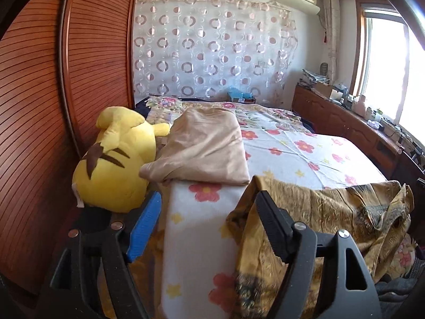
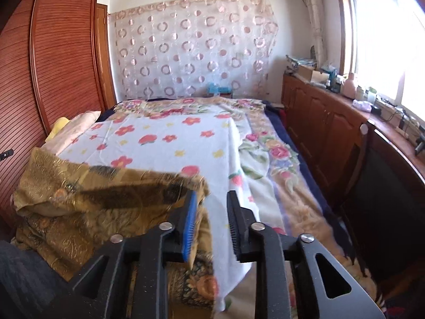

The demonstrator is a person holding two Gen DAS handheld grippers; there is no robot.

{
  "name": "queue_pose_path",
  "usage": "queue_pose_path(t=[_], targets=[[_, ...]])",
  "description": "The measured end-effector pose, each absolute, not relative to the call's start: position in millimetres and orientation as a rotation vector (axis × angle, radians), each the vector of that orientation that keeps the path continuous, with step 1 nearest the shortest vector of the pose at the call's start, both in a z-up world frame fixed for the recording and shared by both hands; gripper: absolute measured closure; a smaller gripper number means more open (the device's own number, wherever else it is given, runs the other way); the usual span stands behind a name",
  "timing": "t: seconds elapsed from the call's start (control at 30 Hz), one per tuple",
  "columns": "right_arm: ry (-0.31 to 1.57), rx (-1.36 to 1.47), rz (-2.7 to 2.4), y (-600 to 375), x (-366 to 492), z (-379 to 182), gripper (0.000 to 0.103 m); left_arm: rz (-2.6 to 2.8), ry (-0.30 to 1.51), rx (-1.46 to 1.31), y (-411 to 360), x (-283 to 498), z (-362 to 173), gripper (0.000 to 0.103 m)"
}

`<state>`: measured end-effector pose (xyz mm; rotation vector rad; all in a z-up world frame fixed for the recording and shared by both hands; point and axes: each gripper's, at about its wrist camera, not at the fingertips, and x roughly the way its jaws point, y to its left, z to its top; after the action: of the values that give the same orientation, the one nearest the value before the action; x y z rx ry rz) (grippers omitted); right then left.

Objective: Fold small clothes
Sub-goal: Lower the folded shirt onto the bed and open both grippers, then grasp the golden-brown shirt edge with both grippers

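Observation:
A golden-brown patterned garment (image 1: 332, 212) lies crumpled over the near edge of the bed; in the right wrist view it (image 2: 93, 199) lies at the left. A folded beige garment (image 1: 207, 146) lies on the floral sheet further back. My left gripper (image 1: 209, 199) is open, jaws wide apart, with its right finger at the golden garment's left edge. My right gripper (image 2: 211, 199) is open with a narrower gap, its blue-padded left finger (image 2: 190, 223) at the garment's right edge. Neither holds cloth.
A yellow plush toy (image 1: 117, 159) lies at the bed's left side against a slatted wooden wardrobe (image 1: 39, 106). A floral sheet (image 2: 164, 138) covers the bed. A wooden cabinet (image 2: 332, 133) with clutter runs along the right under the window.

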<state>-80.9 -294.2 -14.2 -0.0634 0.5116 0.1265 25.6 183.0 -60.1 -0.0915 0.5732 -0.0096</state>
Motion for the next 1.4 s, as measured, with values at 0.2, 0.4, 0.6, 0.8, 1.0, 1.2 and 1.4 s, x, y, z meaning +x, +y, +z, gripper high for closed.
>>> queue_pose_path(t=[0.2, 0.4, 0.6, 0.8, 1.0, 1.2, 1.4], targets=[[0.520, -0.062, 0.152, -286, -43, -7, 0.063, -0.078, 0.617, -0.066, 163, 71, -61, 0.028], [0.616, -0.006, 0.191, -294, 8, -23, 0.063, -0.104, 0.715, -0.008, 145, 107, -77, 0.028], [0.697, -0.051, 0.238, -297, 32, -32, 0.062, -0.113, 0.782, 0.023, 137, 113, -99, 0.028], [0.810, -0.082, 0.223, -306, 52, -45, 0.054, -0.098, 0.848, 0.004, 143, 112, -118, 0.028], [0.826, -0.066, 0.261, -310, 55, -40, 0.053, -0.101, 0.901, 0.011, 141, 114, -133, 0.028], [0.863, -0.095, 0.331, -302, 63, -40, 0.052, -0.137, 0.908, -0.011, 140, 112, -133, 0.038], [0.904, -0.121, 0.419, -294, 69, -42, 0.085, -0.190, 0.916, 0.007, 129, 105, -128, 0.079]])
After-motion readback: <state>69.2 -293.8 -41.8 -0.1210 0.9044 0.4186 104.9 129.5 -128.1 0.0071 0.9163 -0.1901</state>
